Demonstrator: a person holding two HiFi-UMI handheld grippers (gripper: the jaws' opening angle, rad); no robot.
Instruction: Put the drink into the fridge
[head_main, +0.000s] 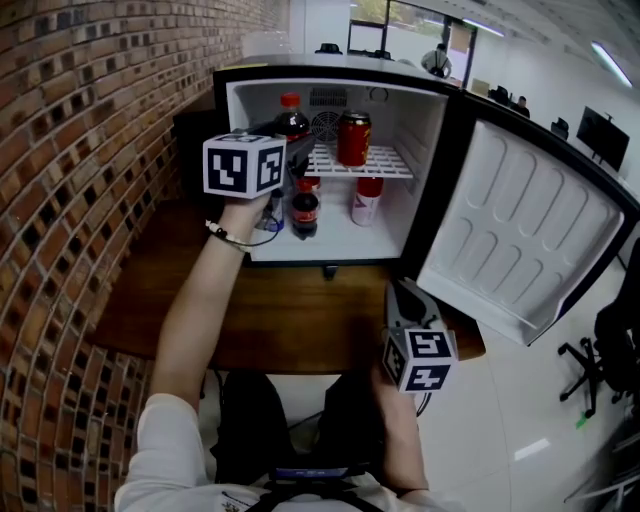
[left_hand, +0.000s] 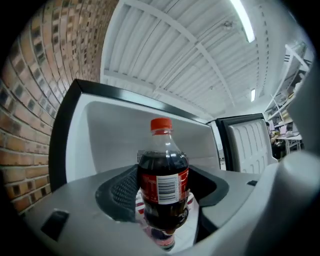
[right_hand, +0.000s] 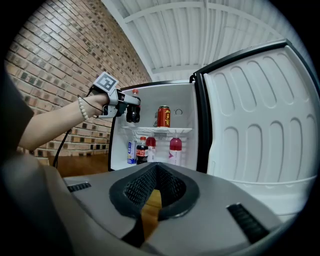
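Observation:
A cola bottle (left_hand: 164, 175) with a red cap stands upright between the jaws of my left gripper (left_hand: 162, 215), which are shut on its body. In the head view the left gripper (head_main: 283, 150) holds the bottle (head_main: 292, 120) at the left end of the upper wire shelf (head_main: 385, 165), inside the open mini fridge (head_main: 425, 150). My right gripper (head_main: 408, 305) hangs low by the table's front edge, far from the fridge. Its jaws (right_hand: 152, 200) are closed together with nothing between them.
A red can (head_main: 353, 138) stands on the upper shelf. Below are a small cola bottle (head_main: 305, 210), a red-topped bottle (head_main: 367, 200) and a blue-white can (head_main: 272, 215). The fridge door (head_main: 520, 230) swings open to the right. A brick wall (head_main: 90, 150) runs along the left of the wooden table (head_main: 290, 320).

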